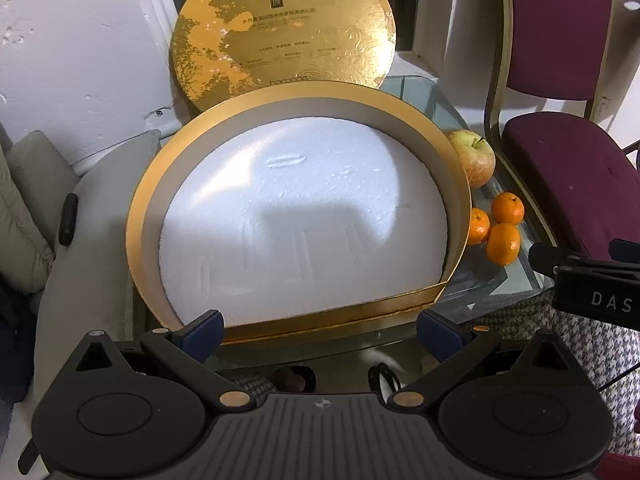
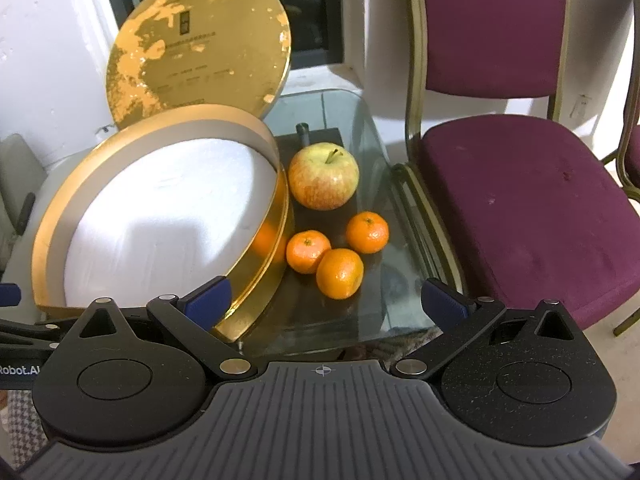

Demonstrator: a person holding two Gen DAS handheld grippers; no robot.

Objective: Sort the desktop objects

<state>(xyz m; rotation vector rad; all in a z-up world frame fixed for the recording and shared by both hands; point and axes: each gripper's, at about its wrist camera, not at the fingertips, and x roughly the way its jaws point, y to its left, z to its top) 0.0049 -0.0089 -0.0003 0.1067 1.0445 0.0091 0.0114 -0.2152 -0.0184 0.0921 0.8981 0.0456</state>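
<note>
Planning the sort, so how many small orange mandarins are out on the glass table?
3, clustered right of the round gold box: one nearest the box, one nearest the gripper, one farther right. None appears hidden.

We are looking at a glass table standing against a white wall that is showing chips and scuffs. A dark window is sitting at the far side above a white sill. To the right, a maroon padded chair with a brass-coloured frame is catching bright light. A grey cushion is lying on the left.
</note>
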